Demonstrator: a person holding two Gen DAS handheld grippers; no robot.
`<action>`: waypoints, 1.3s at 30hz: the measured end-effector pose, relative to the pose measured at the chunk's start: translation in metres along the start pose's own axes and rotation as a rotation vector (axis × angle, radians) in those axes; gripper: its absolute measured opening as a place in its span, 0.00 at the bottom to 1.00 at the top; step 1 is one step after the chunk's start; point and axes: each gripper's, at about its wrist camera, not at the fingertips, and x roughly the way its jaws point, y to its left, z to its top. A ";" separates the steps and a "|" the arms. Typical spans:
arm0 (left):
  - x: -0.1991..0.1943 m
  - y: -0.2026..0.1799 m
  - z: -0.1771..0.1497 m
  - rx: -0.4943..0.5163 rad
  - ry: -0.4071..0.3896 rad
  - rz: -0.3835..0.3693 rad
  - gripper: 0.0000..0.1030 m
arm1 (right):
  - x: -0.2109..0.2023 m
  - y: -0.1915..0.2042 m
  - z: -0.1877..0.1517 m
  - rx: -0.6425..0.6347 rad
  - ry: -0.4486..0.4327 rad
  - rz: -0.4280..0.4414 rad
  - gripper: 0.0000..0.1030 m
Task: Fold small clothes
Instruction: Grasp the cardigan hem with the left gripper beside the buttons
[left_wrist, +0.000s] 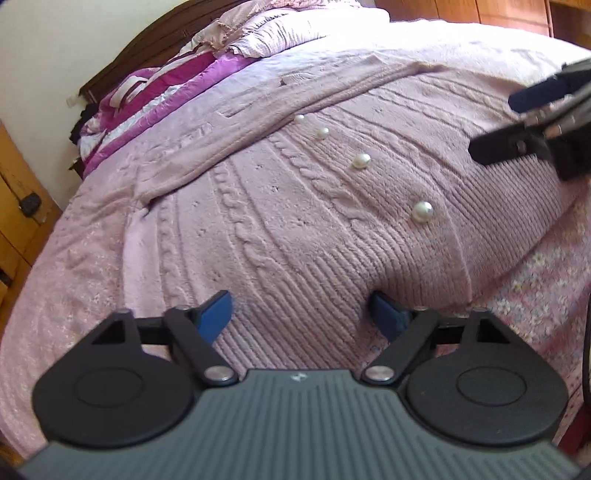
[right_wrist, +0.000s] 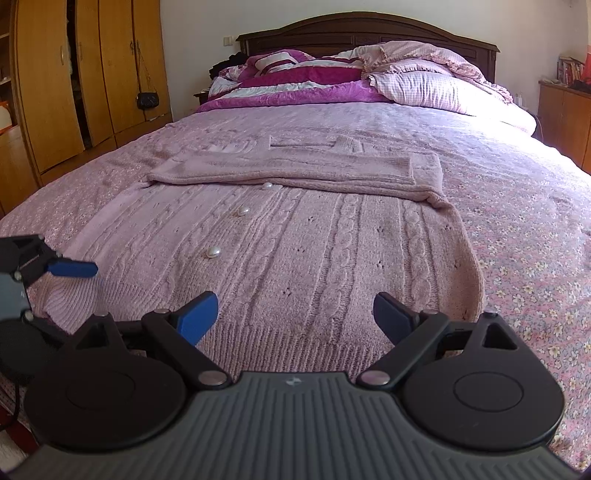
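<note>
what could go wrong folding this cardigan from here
1. The sleeves lie loosely folded across the cardigan; lifting the hem may slide them off.
2. The pearl buttons could snag a finger or bunch the fold.
3. The left gripper and right gripper, both open, sit at different hem spots; uneven grabs would skew the fold.

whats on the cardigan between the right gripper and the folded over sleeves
In the right wrist view, only the cardigan's cable-knit front and its pearl buttons lie between the right gripper and the sleeves.
</note>
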 end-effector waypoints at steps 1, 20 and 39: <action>-0.001 0.001 0.001 -0.007 -0.008 -0.023 0.57 | 0.000 0.002 0.000 -0.010 0.002 0.002 0.92; -0.013 0.040 0.023 -0.271 -0.080 -0.188 0.10 | 0.014 0.051 -0.019 -0.385 0.110 0.029 0.95; -0.001 0.018 0.010 -0.107 -0.016 -0.146 0.52 | 0.040 0.040 -0.019 -0.372 0.058 -0.160 0.95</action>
